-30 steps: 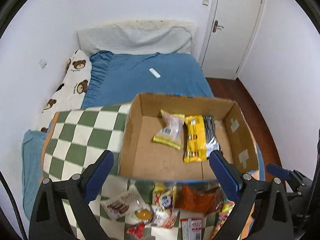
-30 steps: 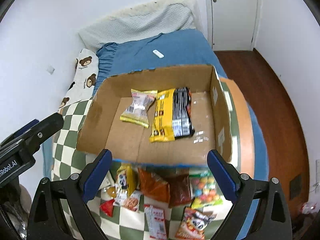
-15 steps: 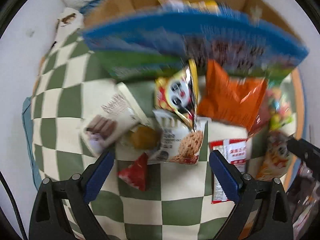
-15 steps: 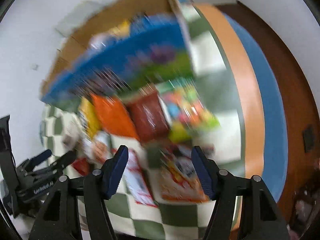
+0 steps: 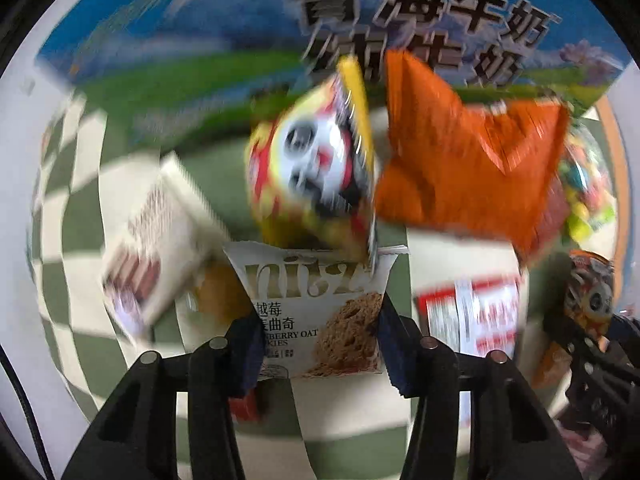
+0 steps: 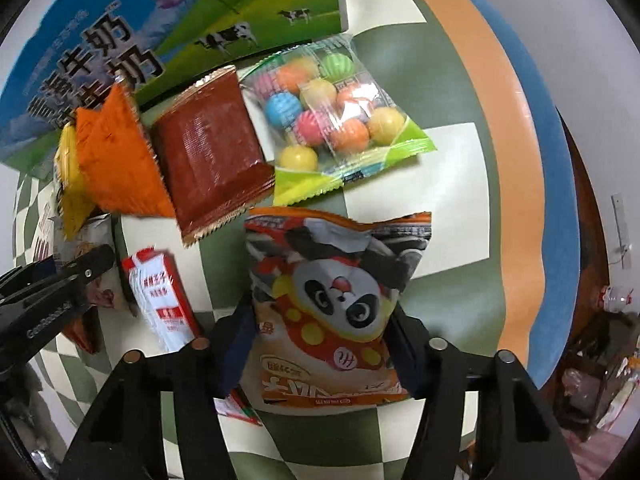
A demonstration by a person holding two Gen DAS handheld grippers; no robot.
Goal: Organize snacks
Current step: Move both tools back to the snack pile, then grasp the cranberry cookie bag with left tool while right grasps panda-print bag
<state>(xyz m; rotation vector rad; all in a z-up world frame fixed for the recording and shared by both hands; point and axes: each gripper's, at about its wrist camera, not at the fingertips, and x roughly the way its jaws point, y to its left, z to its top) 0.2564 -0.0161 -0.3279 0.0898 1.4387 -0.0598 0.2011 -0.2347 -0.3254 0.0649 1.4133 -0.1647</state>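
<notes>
In the left wrist view my left gripper has its blue pads on both sides of a white oat cookie packet lying on the checked cloth. In the right wrist view my right gripper has its pads against both sides of an orange panda snack bag. The milk carton box stands just behind the pile; it also shows in the right wrist view. Whether either packet is lifted off the cloth is unclear.
Around them lie a yellow panda bag, an orange packet, a dark red packet, a bag of coloured gum balls, a red-and-white stick packet and a white wafer packet. The orange table edge runs at the right.
Both grippers dropped from above the box down to the snack pile and closed in. The left now flanks the cookie packet, the right the panda bag.
</notes>
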